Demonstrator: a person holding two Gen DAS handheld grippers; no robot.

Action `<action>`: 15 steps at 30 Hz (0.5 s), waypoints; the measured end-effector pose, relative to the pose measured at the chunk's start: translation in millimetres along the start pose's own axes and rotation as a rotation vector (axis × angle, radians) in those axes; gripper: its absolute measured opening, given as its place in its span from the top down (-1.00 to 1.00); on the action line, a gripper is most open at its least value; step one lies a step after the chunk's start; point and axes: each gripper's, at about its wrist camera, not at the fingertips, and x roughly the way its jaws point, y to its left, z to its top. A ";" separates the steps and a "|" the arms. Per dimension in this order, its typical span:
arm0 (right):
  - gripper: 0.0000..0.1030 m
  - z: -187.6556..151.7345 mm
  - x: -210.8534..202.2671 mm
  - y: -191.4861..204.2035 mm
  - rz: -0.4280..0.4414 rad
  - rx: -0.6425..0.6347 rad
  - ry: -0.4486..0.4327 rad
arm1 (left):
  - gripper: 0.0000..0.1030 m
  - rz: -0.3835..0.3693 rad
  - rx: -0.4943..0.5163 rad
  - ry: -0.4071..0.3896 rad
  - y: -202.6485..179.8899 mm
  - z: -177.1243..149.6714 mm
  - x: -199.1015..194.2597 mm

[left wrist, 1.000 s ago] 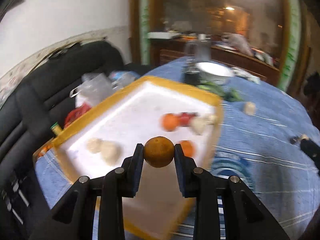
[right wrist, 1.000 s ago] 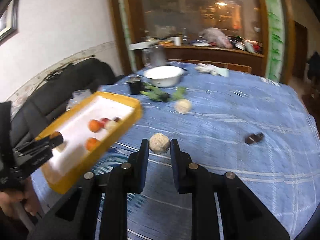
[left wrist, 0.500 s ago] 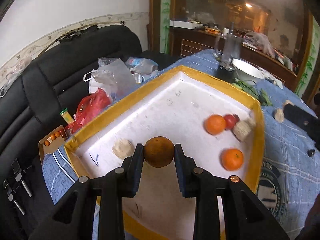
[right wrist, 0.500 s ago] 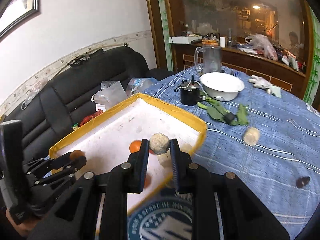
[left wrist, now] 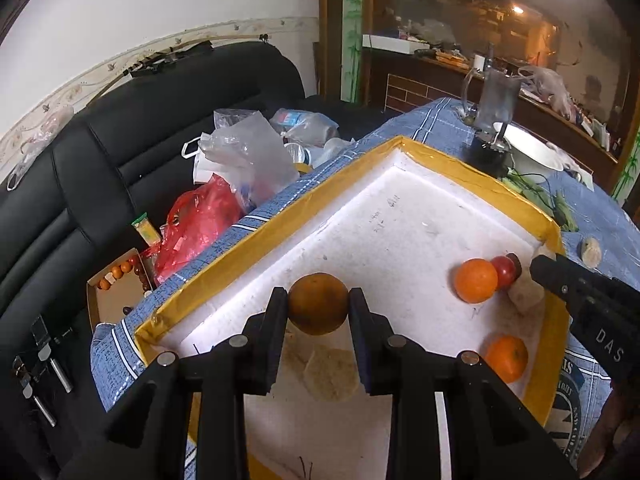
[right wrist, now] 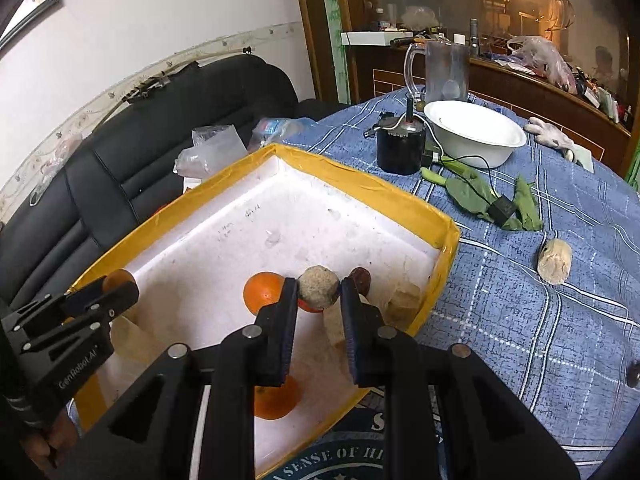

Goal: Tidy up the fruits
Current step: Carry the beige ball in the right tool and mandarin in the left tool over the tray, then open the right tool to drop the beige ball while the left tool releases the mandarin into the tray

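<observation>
Fruit fills both of your tools above the yellow-rimmed foam box [left wrist: 256,248] on the blue checked desk [right wrist: 520,320]. Your left hand-held gripper [left wrist: 318,310] pinches a dull orange [left wrist: 318,309] over the box's near corner; your right hand-held gripper [right wrist: 319,292] clamps a rough tan ball [right wrist: 319,291] above the far side. Inside lie 2 bright oranges [left wrist: 476,286], a red fruit [left wrist: 505,272] and pale lumps [left wrist: 330,374]. Another pale lump [right wrist: 554,261] sits outside on the cloth.

A white foam tray [right wrist: 280,216] with yellow-taped rim sits on a blue plaid tablecloth [right wrist: 520,320], holding orange fruit [left wrist: 476,286].
</observation>
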 end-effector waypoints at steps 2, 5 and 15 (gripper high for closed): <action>0.53 0.2 1.9 1.6 -0.005 -0.013 0.007 | 0.39 0.000 -0.006 0.012 0.3 1.5 3.0; 0.35 0.2 3.7 4.1 -0.038 -0.040 0.008 | 0.13 0.017 -0.013 0.027 1.3 2.9 7.0; -0.31 -10.8 -39.5 -25.9 -0.104 0.014 -0.051 | -0.53 0.044 -0.067 0.029 12.3 3.3 -3.8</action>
